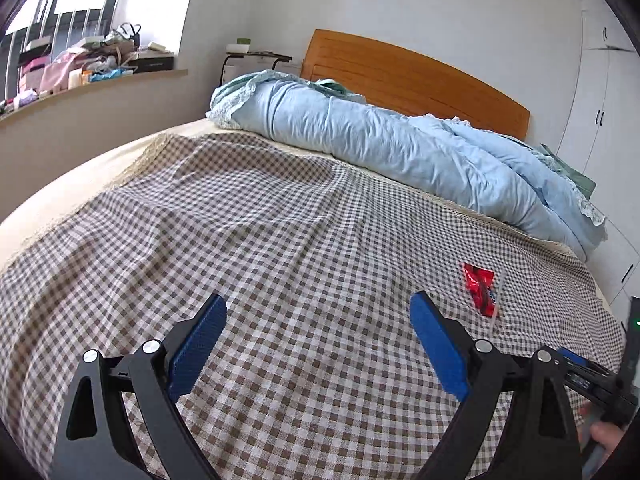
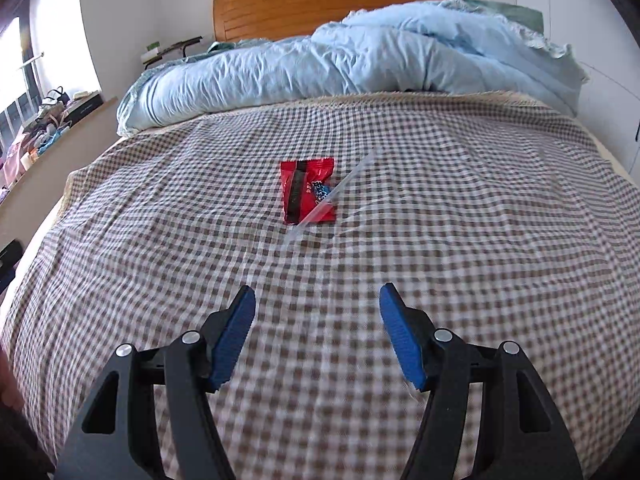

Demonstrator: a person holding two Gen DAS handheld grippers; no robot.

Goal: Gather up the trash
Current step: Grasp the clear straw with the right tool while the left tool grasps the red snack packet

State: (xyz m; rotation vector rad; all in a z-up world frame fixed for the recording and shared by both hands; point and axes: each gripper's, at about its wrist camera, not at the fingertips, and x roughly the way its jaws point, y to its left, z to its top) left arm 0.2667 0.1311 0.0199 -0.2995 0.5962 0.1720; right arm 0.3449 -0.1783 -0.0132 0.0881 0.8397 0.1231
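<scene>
Nothing is collected yet, by the look of it: the shiny red foil snack wrapper lies flat on the brown-and-white checked bedspread, with a clear plastic strip slanting across its right edge, both untouched. The right tool hovers on the near side of the wrapper, lined up with it but well short, blue pads standing wide apart with only checked cloth between them. The left tool is also spread and empty, aimed at bare bedspread; the wrapper sits off to its far right. So the whole job seems to be ahead: reach, pinch, carry away. No bin shows in either view.

The right wrist view gives the wrapper head-on, dark stripe and printing included. The left wrist view offers what the other crops: a cluttered windowsill at far left, white wardrobe doors at right, and part of the other tool's black body at the lower right, fingers just under it. Both show the rumpled pale-blue duvet before the wooden headboard.
</scene>
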